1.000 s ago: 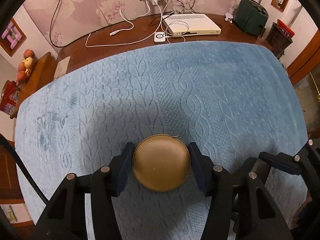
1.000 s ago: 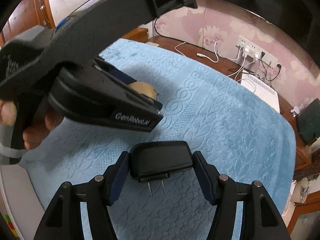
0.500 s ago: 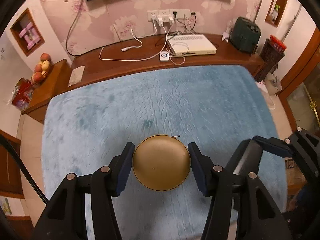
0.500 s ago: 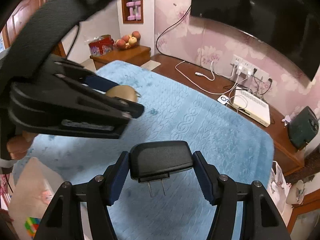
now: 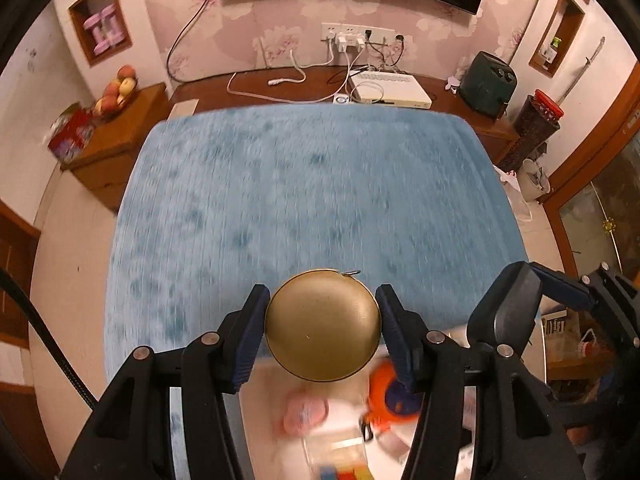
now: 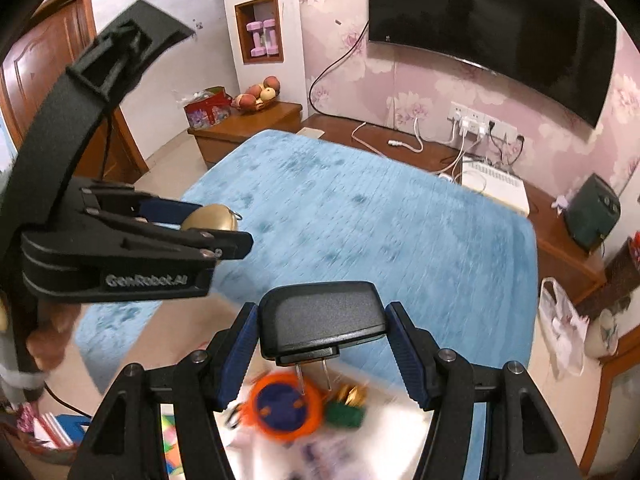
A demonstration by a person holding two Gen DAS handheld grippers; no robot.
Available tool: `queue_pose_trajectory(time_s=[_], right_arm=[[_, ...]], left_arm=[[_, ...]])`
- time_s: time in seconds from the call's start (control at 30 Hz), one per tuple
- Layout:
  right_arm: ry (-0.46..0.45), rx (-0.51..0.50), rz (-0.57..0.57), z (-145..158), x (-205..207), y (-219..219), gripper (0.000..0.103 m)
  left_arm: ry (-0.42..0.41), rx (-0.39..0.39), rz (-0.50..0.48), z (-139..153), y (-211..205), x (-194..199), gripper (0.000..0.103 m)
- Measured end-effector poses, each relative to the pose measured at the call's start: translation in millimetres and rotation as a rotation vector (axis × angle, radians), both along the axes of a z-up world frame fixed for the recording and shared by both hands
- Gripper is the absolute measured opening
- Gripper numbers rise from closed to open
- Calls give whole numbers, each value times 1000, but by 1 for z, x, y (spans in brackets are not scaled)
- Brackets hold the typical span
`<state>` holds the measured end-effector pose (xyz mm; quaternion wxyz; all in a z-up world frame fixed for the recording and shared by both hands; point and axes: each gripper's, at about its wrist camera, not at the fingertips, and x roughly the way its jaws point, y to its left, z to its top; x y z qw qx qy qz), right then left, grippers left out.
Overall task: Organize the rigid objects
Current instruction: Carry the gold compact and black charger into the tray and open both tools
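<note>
Both grippers have lifted off the blue blanket (image 5: 320, 184) and pulled back toward the near edge since a second ago; each view now takes in the whole bed where before it showed blanket only.

Left gripper (image 5: 322, 330): jaws clenched on the round gold tape measure (image 5: 322, 326), pads pressing its left and right rims, small pull ring at its far edge. Same grip as a second ago, no slip visible.

Right gripper (image 6: 322, 322): jaws grasping the black plug adapter (image 6: 322, 318) across its sides, two prongs pointing toward the camera. Grip also unchanged.

New below the jaws: a blurred white container (image 6: 400, 420) at the near edge of the bed, already holding an orange-and-blue round item (image 6: 286, 406), something green and gold (image 6: 346, 404), and a pink thing (image 5: 306, 414). Too smeared to name any of them better.

My read: pick is done for both objects, this is the carry leg, and the container is the likely drop spot. The tape measure sits about over its far rim; the adapter hangs over the orange item.

Risk: prongs could snag on contents at release.
</note>
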<state>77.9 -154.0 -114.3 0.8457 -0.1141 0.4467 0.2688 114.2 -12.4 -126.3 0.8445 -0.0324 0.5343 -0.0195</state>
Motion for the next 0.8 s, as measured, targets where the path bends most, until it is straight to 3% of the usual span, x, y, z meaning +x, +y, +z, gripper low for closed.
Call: queue_pose_trajectory(time_s=[0.27, 0.43, 0.6, 0.8], right_arm=[[92, -41, -86, -32, -46, -4, 64], [150, -137, -125, -67, -58, -2, 64], [226, -168, -167, -93, -63, -6, 65], [189, -221, -160, -95, -69, 0, 65]], left_arm=[[29, 8, 44, -29, -1, -51, 58], [77, 15, 40, -56, -7, -66, 58], [107, 32, 34, -78, -11, -77, 59], [151, 40, 27, -98, -13, -83, 59]])
